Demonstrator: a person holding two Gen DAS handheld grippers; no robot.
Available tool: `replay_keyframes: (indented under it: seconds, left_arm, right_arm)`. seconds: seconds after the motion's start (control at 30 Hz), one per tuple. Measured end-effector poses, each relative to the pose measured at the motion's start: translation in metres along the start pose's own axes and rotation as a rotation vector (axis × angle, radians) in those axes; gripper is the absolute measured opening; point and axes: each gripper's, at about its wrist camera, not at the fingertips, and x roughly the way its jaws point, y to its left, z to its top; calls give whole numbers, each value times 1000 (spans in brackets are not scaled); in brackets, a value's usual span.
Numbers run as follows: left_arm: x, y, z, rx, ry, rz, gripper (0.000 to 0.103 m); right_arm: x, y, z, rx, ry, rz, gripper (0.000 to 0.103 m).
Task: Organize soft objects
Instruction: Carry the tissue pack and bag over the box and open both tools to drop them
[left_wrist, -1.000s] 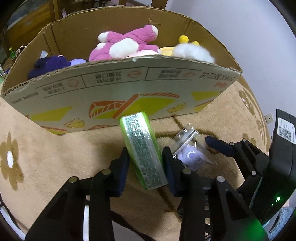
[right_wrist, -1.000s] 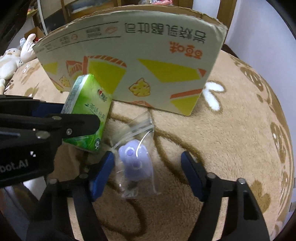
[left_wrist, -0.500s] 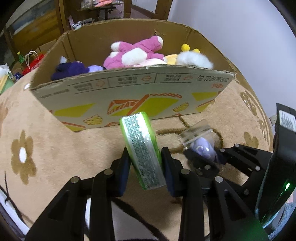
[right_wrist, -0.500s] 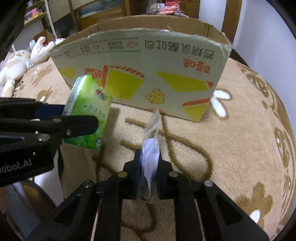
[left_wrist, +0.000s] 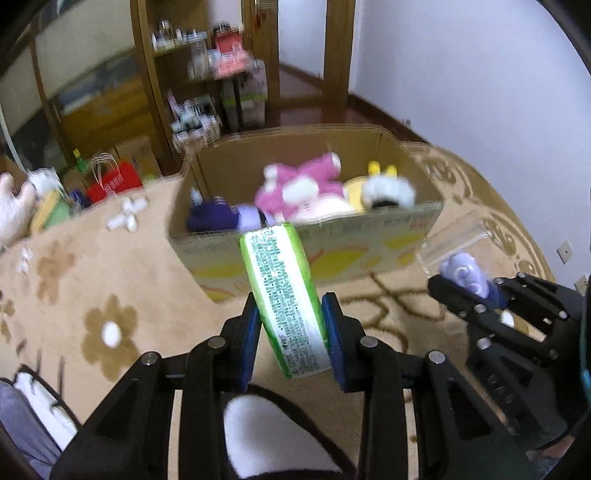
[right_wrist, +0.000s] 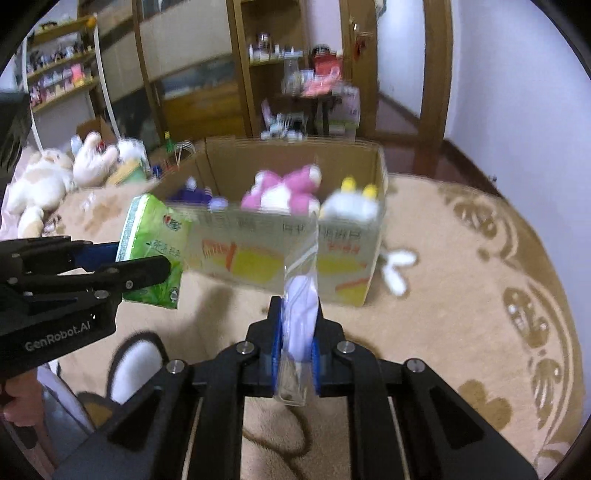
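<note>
My left hand-held gripper (left_wrist: 290, 336) is clamped on the green tissue pack (left_wrist: 282, 295), its blue pads pressed against the pack's two broad faces, the printed narrow side facing my camera. The pack leans with its top tipped toward the cardboard box (left_wrist: 388, 251) and hangs in the air on the near side of the box, above the beige flowered carpet (left_wrist: 92, 295).

My right hand-held gripper (right_wrist: 295, 347) is closed almost fully on a clear plastic bag (right_wrist: 299, 258) with a small lilac soft toy (right_wrist: 301, 321) inside. The pads squeeze the toy through the plastic, and the loose top of the bag stands up in front of the box's near wall. From the left camera, the right hand-held gripper sits to the right of the tissue pack, also on the near side of the box, with the bag raised off the carpet.

The box is open at the top. Inside it, I see a pink and white plush (right_wrist: 284, 192) in the middle, a dark purple plush (right_wrist: 192, 195) to the left of it, and a white fluffy plush with yellow ears (right_wrist: 351, 203) to the right. Left of the box, cream plush animals (right_wrist: 48, 184) lie at the carpet's edge. Beyond the box stand wooden shelves (right_wrist: 277, 66), blurred.
</note>
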Motion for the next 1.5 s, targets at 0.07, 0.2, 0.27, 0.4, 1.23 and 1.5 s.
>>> replay_keyframes:
  seconds: [0.07, 0.2, 0.27, 0.4, 1.23, 1.5]
  left_arm:
    - [-13, 1, 4, 15, -54, 23, 31]
    - [-39, 7, 14, 38, -167, 54, 31]
    - [-51, 11, 18, 53, -220, 79, 31]
    - [-63, 20, 29, 57, -295, 85, 31]
    - [13, 34, 71, 41, -304, 66, 32]
    - [38, 42, 71, 21, -225, 49, 32]
  right_arm:
    - [-10, 0, 8, 2, -36, 0, 13]
    - [-27, -5, 23, 9, -99, 23, 13]
    - [-36, -6, 30, 11, -125, 34, 13]
    - [-46, -7, 46, 3, -178, 41, 13]
    - [23, -14, 96, -38, -198, 57, 14]
    - [48, -14, 87, -33, -141, 86, 14]
